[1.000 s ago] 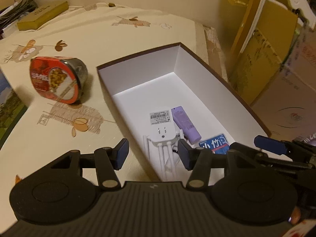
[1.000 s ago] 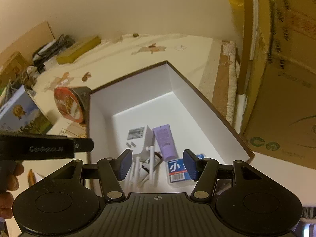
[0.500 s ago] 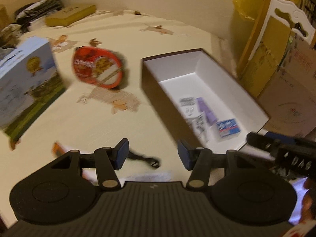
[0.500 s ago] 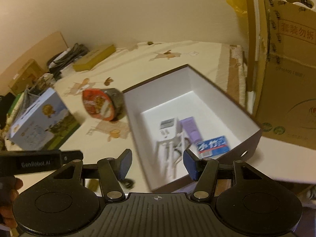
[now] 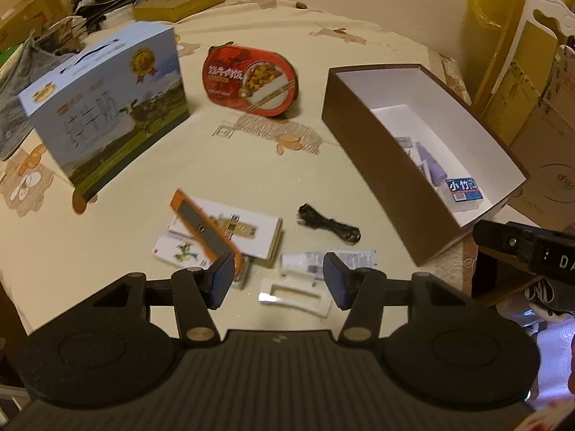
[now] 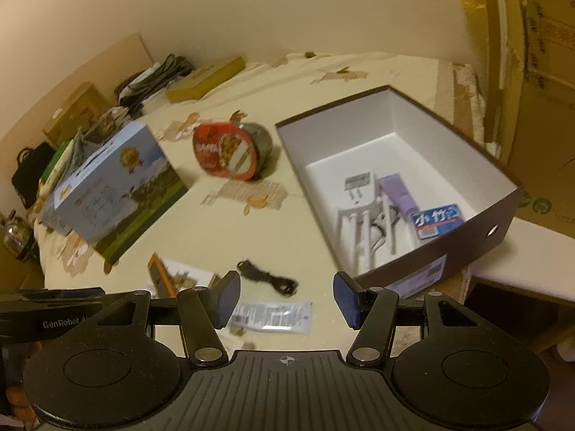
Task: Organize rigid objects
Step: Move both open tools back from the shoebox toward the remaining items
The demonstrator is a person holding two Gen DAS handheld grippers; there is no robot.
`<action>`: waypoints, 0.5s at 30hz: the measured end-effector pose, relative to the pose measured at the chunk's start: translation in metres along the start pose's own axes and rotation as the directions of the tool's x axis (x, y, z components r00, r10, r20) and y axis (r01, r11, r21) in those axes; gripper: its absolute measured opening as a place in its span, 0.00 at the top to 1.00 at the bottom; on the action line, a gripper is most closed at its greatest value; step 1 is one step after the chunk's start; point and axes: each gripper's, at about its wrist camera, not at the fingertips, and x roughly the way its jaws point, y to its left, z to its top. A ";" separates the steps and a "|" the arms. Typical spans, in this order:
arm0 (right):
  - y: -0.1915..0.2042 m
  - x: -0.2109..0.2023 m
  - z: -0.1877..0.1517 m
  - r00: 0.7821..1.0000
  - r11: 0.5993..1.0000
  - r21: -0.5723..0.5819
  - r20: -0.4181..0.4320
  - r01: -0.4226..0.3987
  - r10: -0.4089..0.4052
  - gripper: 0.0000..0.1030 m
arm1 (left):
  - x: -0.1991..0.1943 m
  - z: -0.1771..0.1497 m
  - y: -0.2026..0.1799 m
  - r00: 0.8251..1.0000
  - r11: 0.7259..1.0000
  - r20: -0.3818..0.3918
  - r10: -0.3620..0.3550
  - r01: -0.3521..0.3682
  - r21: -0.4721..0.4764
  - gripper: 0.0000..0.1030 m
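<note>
- The left tool [image 5: 276, 280] is held above the near edge of the bench [image 5: 251, 179], its blue pads spread wide and nothing gripped between them.
- The right tool [image 6: 286, 300] is likewise seen wide open and empty, raised over the near part of the bench.
- A brown box [image 5: 381, 165] with a white interior is set at the right side of the bench, its near end reaching the bench edge.
- Inside the box a white plug adapter [image 6: 359, 188], a purple tube [image 6: 397, 194] and a small blue packet [image 6: 436, 221] are lying close together near its front end.
- A black cable [image 5: 329, 224] is found loose on the bench, just left of the box.
- An orange-edged flat item [image 5: 201, 224] is laid across a white card box [image 5: 251, 233]; a small white box [image 5: 176, 249] is tucked beside them.
- A clear wrapped packet [image 5: 330, 260] and a white plastic tray [image 5: 294, 292] are located directly below the left tool's pads.
- A red-lidded food bowl [image 5: 251, 79], tipped on its side, and a blue milk carton box [image 5: 107, 100] are placed farther back, well apart from the brown box.
</note>
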 end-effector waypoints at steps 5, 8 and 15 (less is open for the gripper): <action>0.011 0.007 -0.014 0.999 1.000 -0.017 -0.032 -0.023 0.023 0.47 | 0.000 -0.017 0.013 0.999 1.000 -0.024 0.026 -0.026 -0.004 0.52; 0.018 0.013 -0.021 0.998 0.999 -0.035 -0.056 -0.035 0.033 0.47 | 0.004 -0.028 0.021 0.998 0.999 -0.047 0.034 -0.034 -0.015 0.52; 0.028 0.030 -0.036 0.993 0.996 -0.056 -0.105 -0.068 0.062 0.47 | 0.015 -0.047 0.034 0.994 0.997 -0.089 0.061 -0.064 -0.033 0.52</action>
